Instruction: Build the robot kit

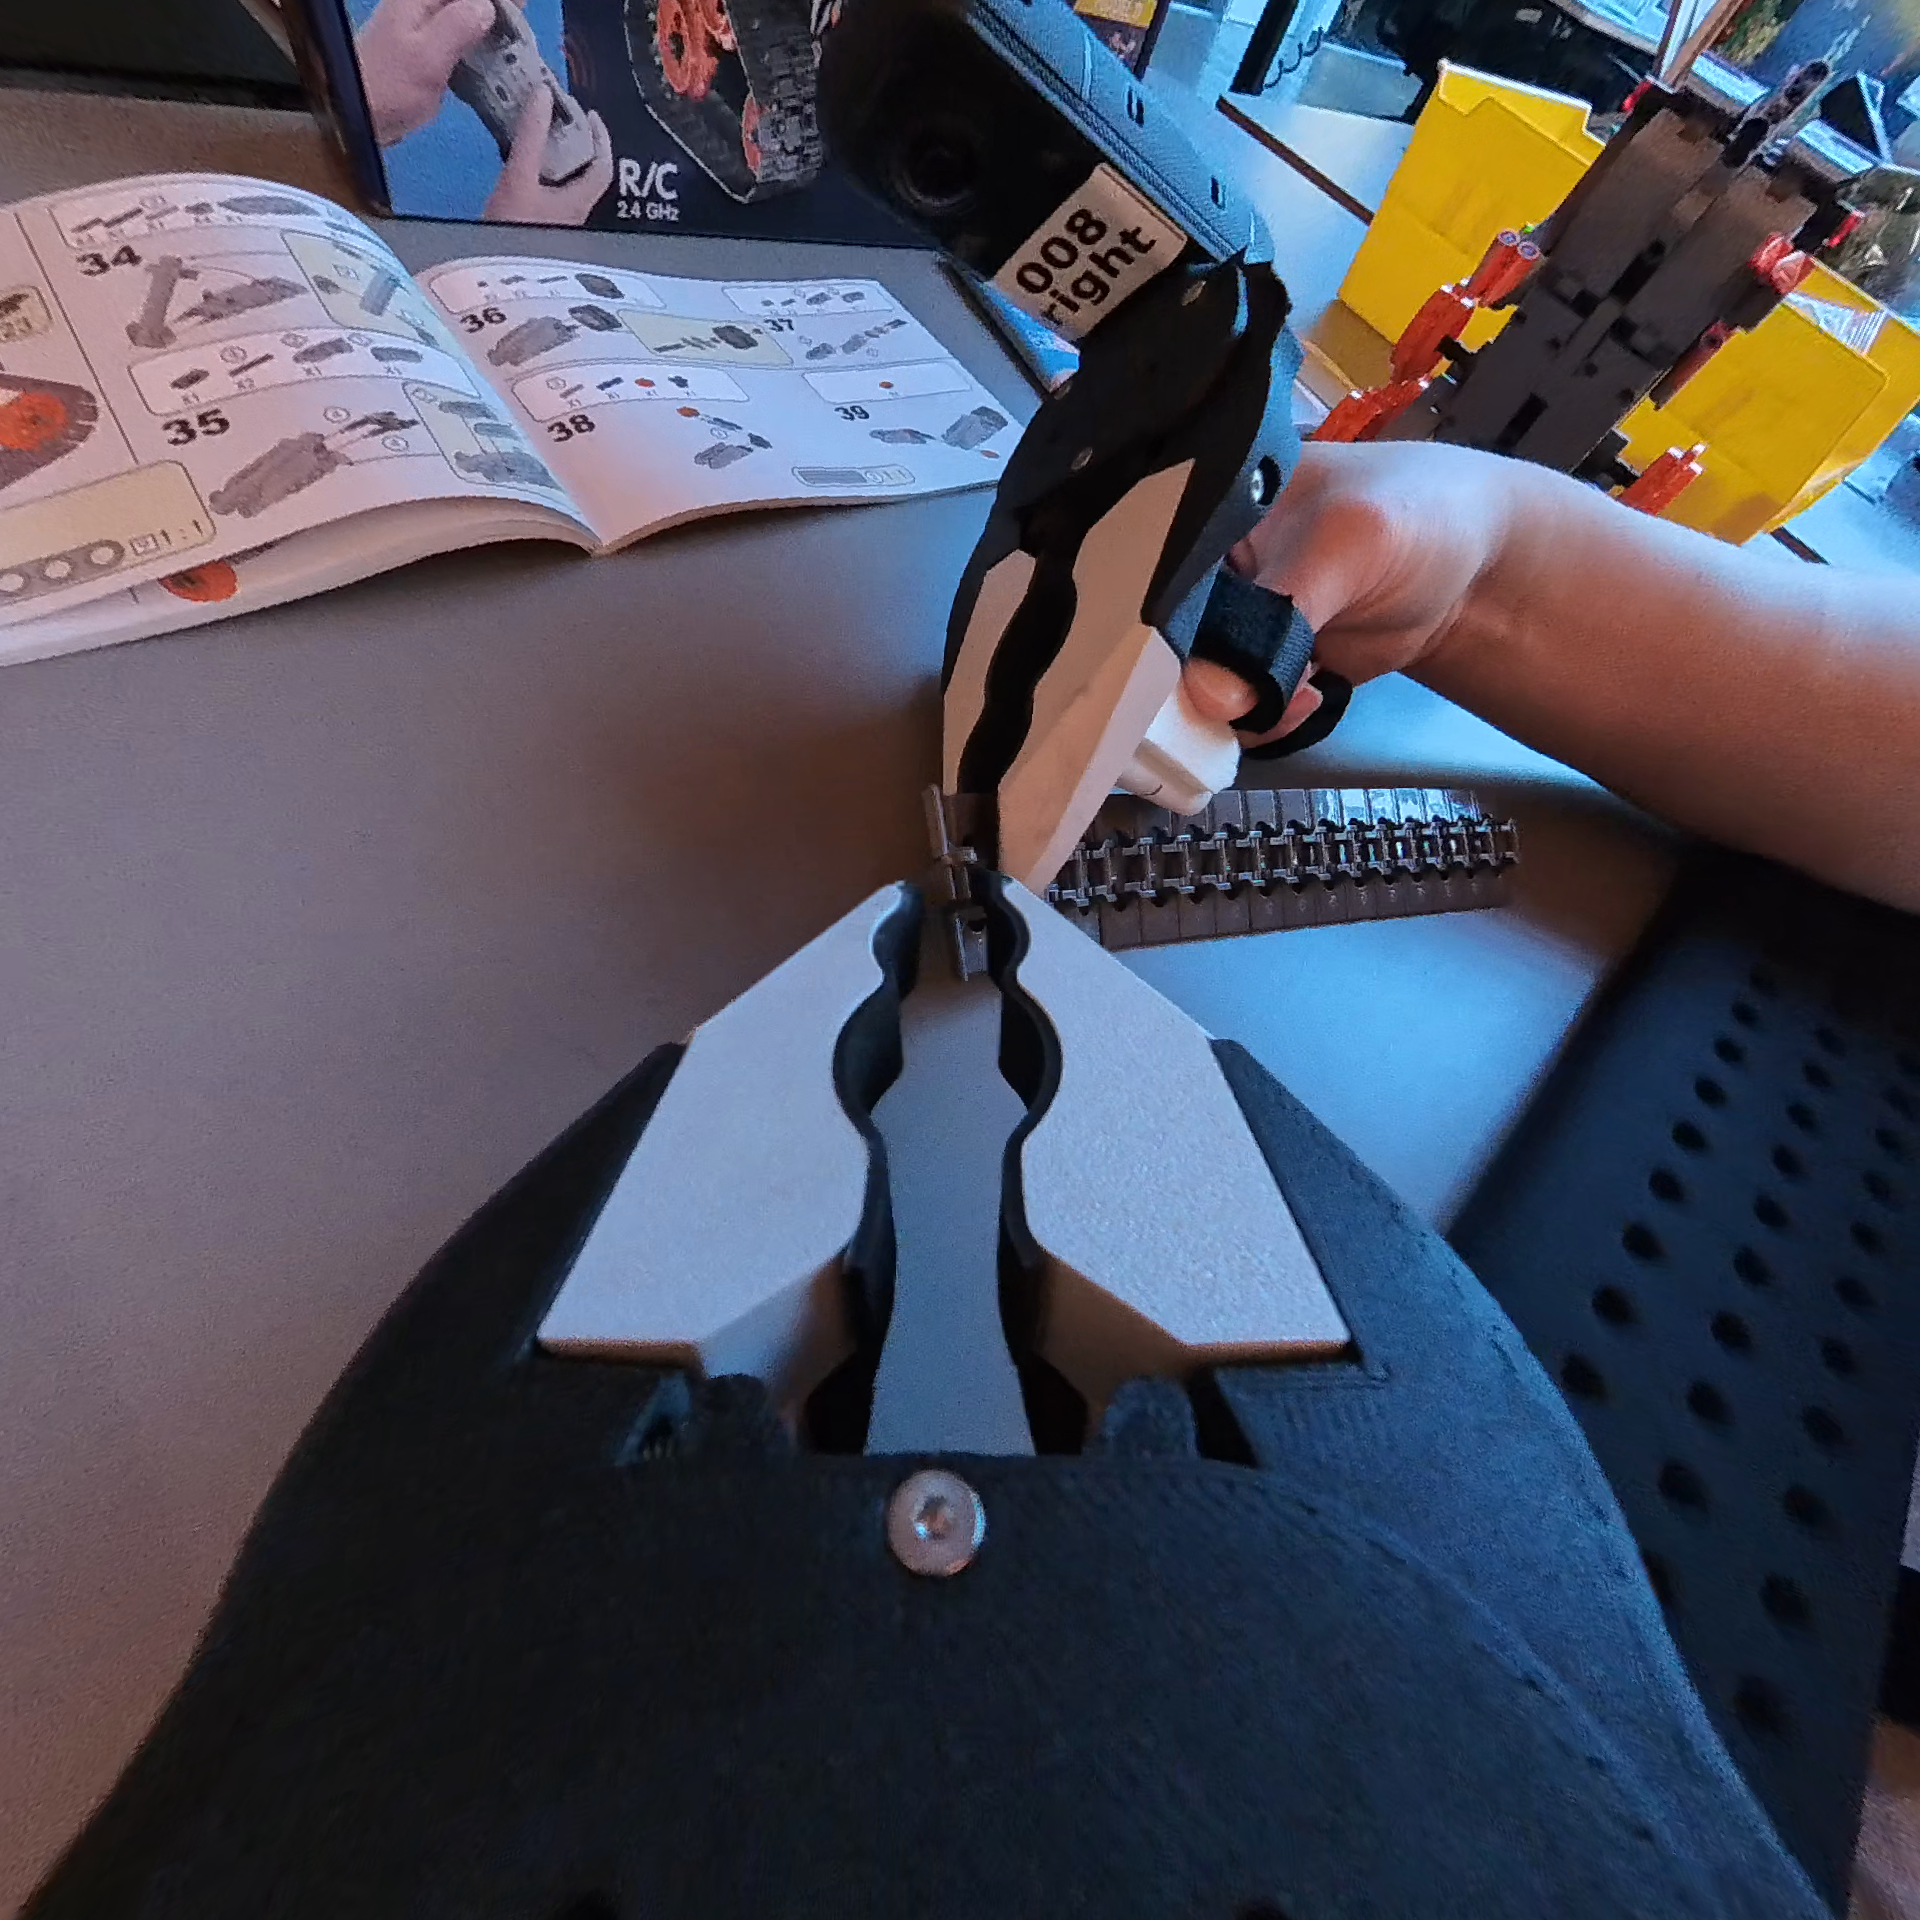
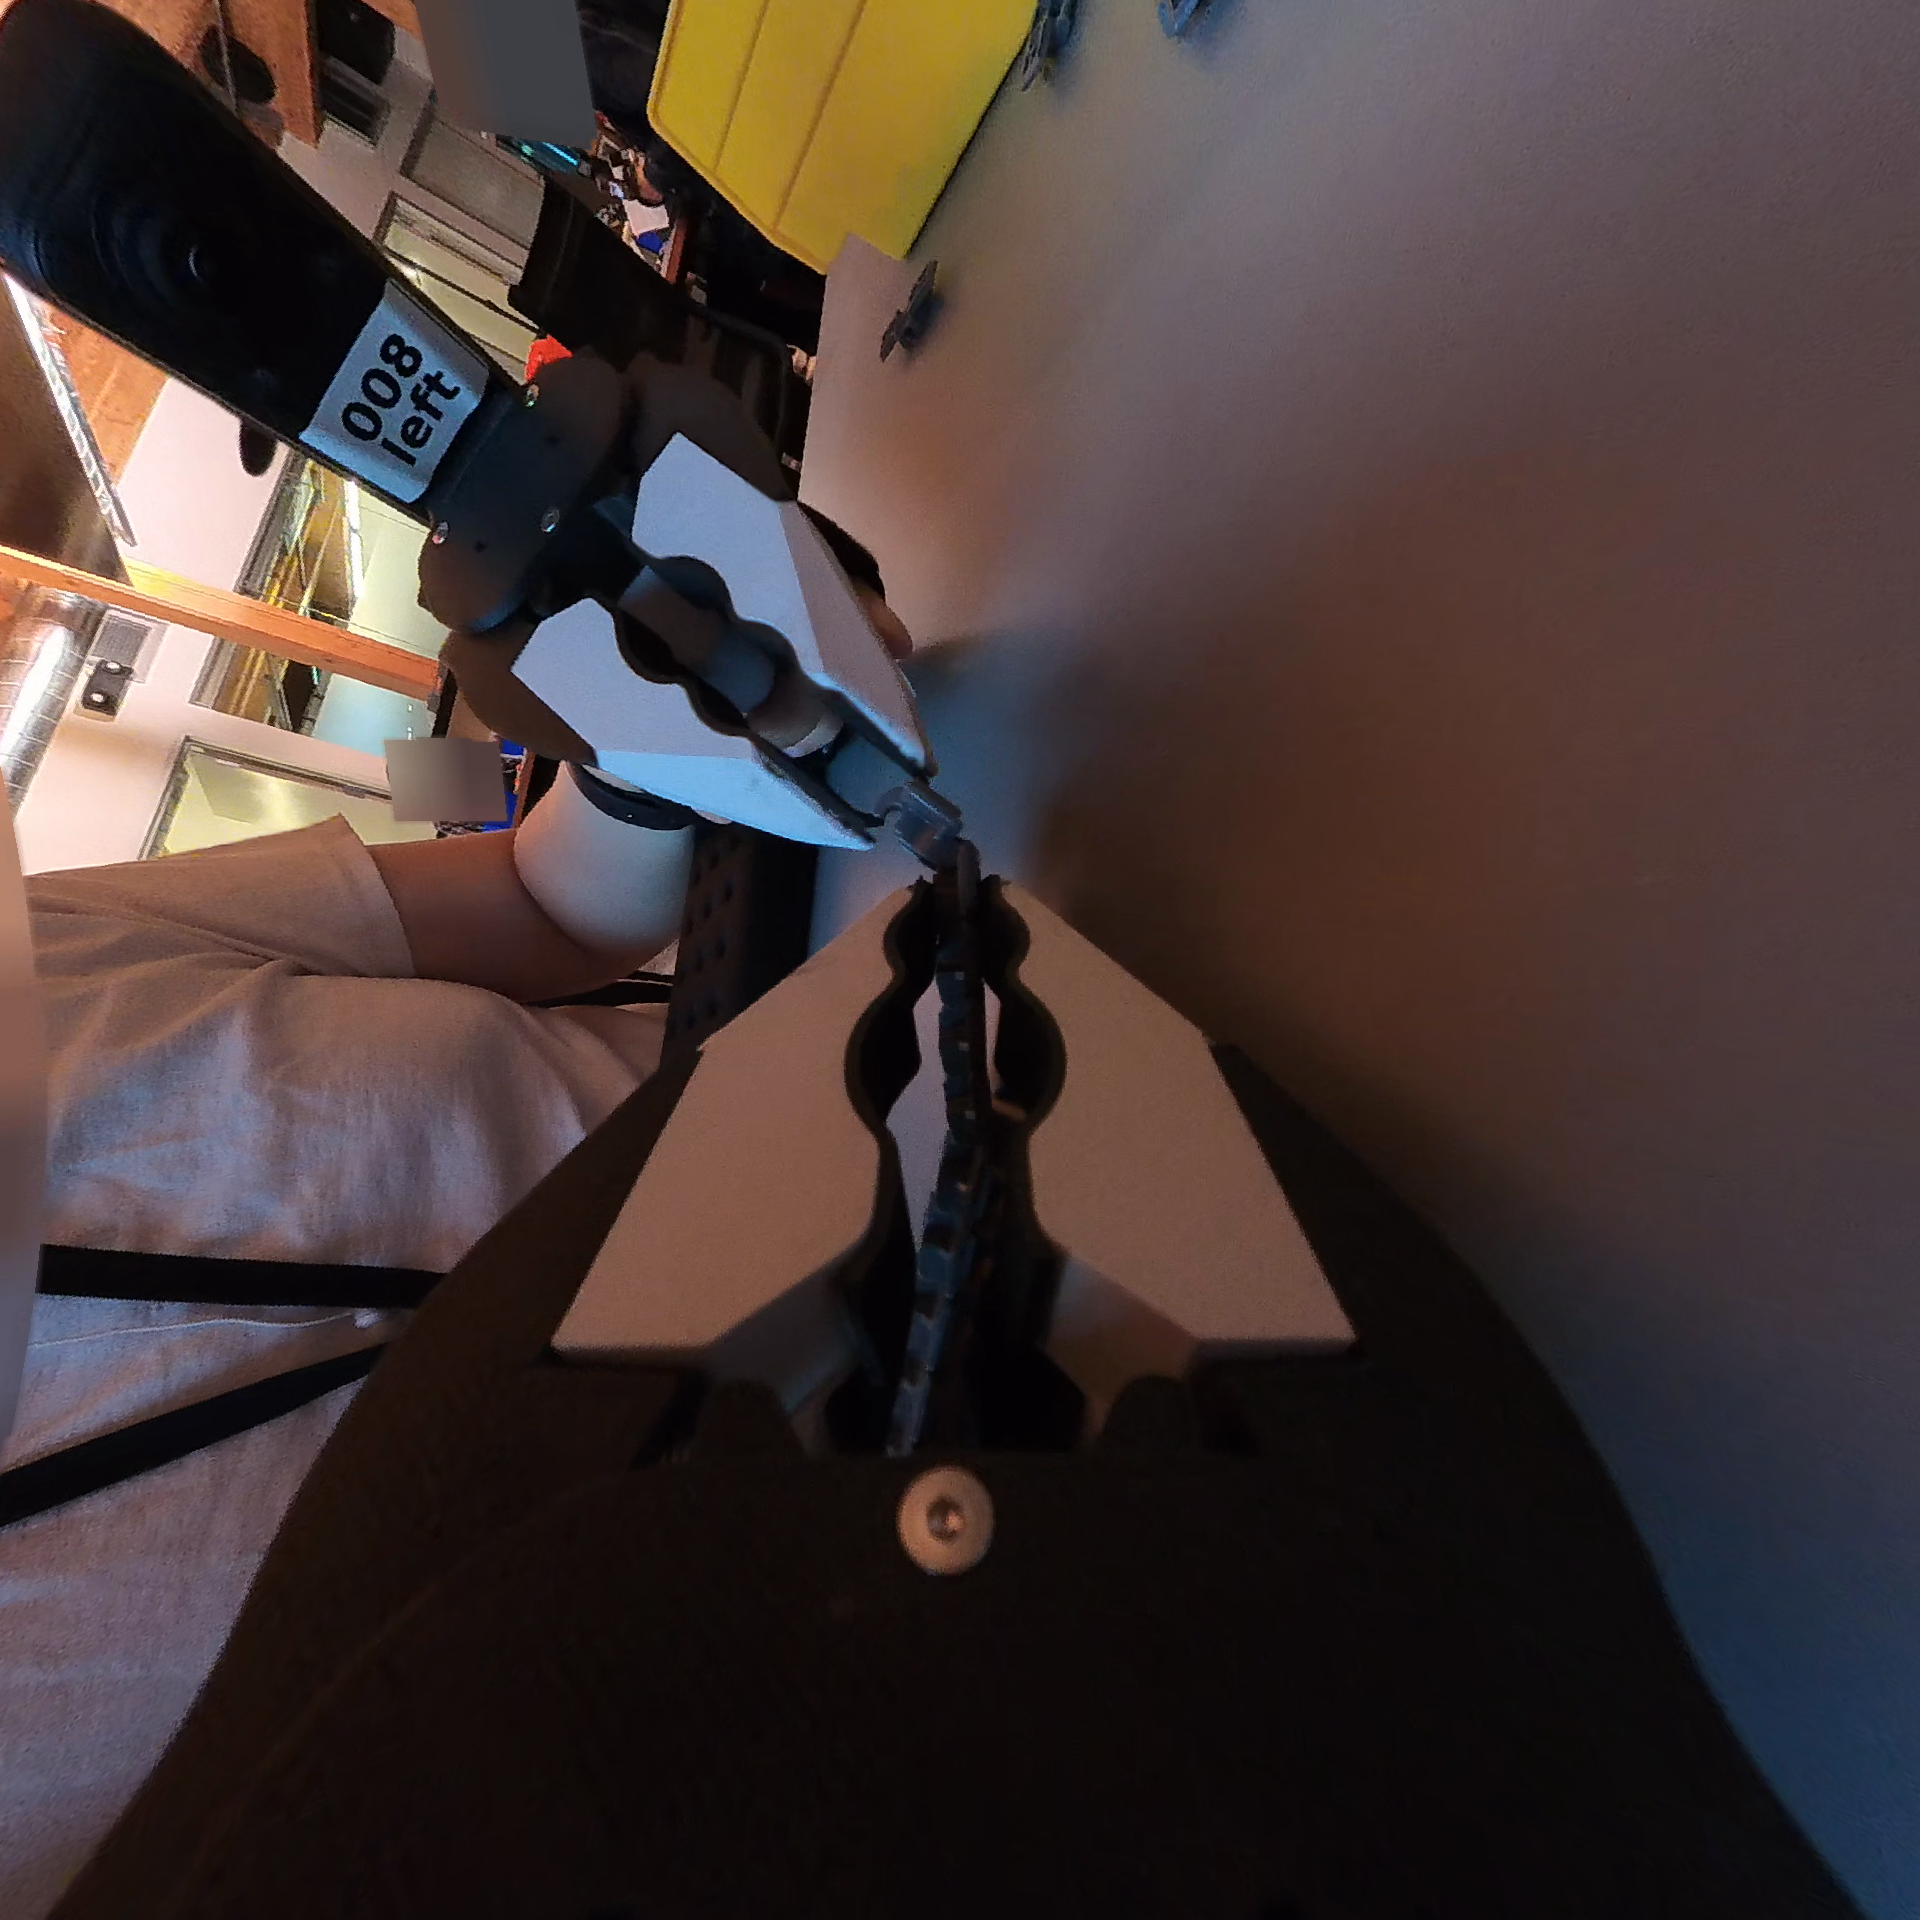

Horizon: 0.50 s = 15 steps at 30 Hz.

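Grey-brown tabletop [image 1: 416,935] fills most of what we see in the left wrist view. On its far left lies an open instruction booklet [image 1: 499,384] with numbered building steps, and behind it stands a printed toy box [image 1: 582,114]. Far right we note yellow bins [image 1: 1766,416] and, in front of them, a dark brick-built model [image 1: 1652,270] with orange-red pins. A black perforated panel [image 1: 1745,1195] sits at the near right edge.

Along the table, just right of centre, lies a strip of dark brown track links [image 1: 1299,862], laid flat.

The right gripper [image 1: 971,831], held by a person's hand [image 1: 1382,561], comes down from above, tips nearly meeting the left gripper [image 1: 961,904]. We see the left gripper's fingers pressed close on a small dark track link [image 1: 966,935], held upright at the very tips. The right gripper's fingers are pinched on another link piece [image 1: 951,821], which touches the top of the first.

From the right wrist view, the right gripper [image 2: 961,888] is clamped on a chain of links [image 2: 956,1143] running back between its fingers; the left gripper [image 2: 914,816] grips a greyish link [image 2: 920,808] at that chain's end. A small loose dark part [image 2: 914,307] lies on the table beyond, near a yellow bin [image 2: 831,114].
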Motion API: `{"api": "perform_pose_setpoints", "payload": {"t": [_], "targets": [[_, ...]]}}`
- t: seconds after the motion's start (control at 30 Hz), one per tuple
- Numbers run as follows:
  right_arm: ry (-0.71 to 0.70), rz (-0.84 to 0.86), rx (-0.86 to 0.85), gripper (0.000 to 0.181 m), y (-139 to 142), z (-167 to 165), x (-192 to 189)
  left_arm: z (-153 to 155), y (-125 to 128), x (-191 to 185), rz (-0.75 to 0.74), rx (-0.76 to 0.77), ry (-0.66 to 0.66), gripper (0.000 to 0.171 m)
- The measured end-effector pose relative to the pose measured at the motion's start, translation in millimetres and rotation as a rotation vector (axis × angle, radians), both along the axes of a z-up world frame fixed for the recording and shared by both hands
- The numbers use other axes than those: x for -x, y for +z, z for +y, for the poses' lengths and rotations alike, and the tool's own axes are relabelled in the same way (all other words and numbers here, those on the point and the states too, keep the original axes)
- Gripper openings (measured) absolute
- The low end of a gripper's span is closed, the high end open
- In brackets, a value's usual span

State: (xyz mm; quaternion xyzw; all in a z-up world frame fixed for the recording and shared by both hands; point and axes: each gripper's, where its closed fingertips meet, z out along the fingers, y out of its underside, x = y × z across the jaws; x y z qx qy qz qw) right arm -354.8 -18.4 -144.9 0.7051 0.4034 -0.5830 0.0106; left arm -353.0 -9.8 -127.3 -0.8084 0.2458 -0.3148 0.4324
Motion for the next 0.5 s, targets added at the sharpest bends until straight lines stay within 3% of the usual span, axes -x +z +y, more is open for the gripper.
{"api": "perform_pose_setpoints", "payload": {"t": [0.2,0.5], "targets": [[-0.005,0.008,0.017,0.007,1.4,1.1,-0.8,-2.6,-10.6,-1.2,0.075,0.026,-0.026,0.001],[-0.01,0.025,-0.007,0.006,3.6,0.0,-0.6,-2.7,-8.3,-1.3,0.035,0.041,-0.031,0.001]]}}
